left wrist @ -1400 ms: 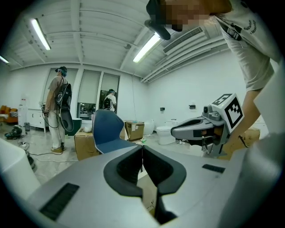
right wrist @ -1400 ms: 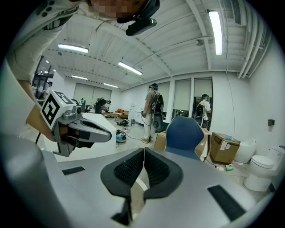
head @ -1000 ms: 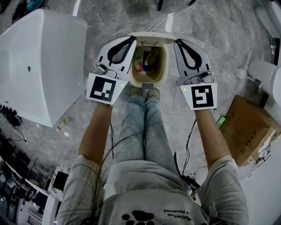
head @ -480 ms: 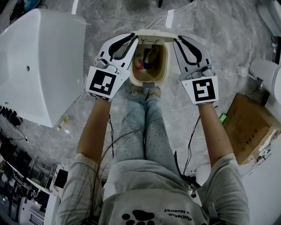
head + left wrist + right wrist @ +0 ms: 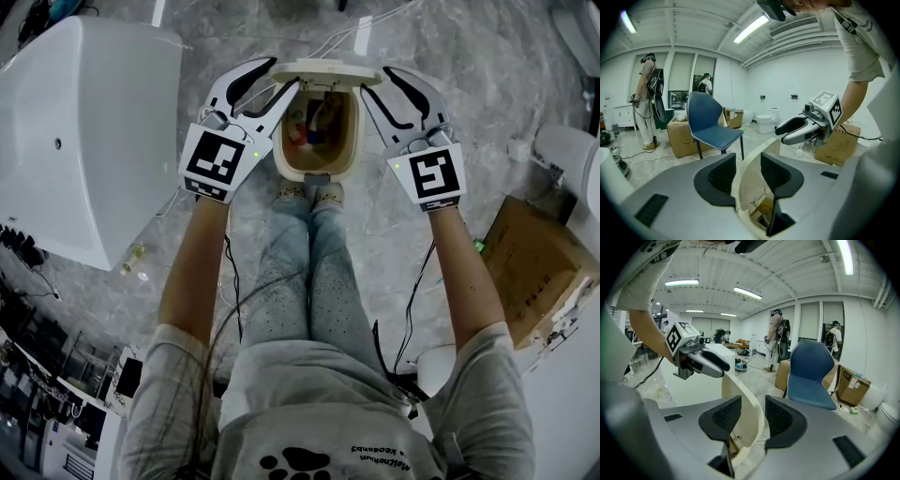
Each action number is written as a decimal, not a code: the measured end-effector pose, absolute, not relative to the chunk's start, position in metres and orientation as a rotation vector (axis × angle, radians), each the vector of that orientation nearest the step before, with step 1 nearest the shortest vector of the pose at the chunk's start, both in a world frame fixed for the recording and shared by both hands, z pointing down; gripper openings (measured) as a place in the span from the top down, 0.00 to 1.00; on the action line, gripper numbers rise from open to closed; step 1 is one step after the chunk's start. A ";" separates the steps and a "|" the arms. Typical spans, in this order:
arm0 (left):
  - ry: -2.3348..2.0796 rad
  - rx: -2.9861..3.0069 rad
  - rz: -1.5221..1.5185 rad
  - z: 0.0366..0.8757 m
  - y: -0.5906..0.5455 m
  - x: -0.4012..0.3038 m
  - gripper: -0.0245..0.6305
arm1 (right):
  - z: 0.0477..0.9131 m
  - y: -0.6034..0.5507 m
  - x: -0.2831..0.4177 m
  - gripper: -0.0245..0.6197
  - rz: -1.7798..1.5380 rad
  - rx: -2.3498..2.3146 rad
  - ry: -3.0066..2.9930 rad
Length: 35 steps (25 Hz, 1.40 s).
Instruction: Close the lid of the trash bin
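Inside the trash bin (image 5: 300, 174), a few coloured items (image 5: 309, 131) sit in shadow, too small and dim to identify. The lid (image 5: 325, 70), at the bin's far side, shows only edge-on, and its hinge is hidden. The person's shoes (image 5: 314, 197), just on the near side of the bin, are partly covered by its rim. To the bin's right, a cardboard box (image 5: 539, 272) runs off the picture's edge. To its left, a large white unit (image 5: 84, 131) is cut off too.
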<state>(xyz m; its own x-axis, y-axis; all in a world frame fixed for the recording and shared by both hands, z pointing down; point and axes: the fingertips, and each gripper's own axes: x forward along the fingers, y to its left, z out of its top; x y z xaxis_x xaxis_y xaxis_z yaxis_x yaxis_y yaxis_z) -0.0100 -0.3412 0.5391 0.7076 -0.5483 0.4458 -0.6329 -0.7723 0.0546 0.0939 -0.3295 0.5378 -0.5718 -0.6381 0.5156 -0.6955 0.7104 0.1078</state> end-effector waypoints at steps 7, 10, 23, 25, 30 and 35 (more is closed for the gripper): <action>-0.939 2.699 0.655 0.559 -0.349 -0.016 0.72 | 0.561 -0.335 0.100 0.73 0.152 0.990 -2.321; -0.931 2.697 0.683 0.563 -0.349 -0.016 0.72 | 0.565 -0.337 0.103 0.73 0.145 0.985 -2.302; -0.878 2.750 0.817 0.566 -0.337 -0.013 0.82 | 0.569 -0.327 0.105 0.83 0.161 0.934 -2.287; -0.872 2.760 0.825 0.566 -0.329 -0.012 0.82 | 0.569 -0.319 0.106 0.83 0.144 0.928 -2.282; -0.852 2.777 0.847 0.569 -0.305 -0.014 0.82 | 0.573 -0.295 0.103 0.83 0.126 0.912 -2.278; -0.826 2.799 0.891 0.576 -0.276 -0.016 0.81 | 0.580 -0.266 0.100 0.83 0.076 0.880 -2.246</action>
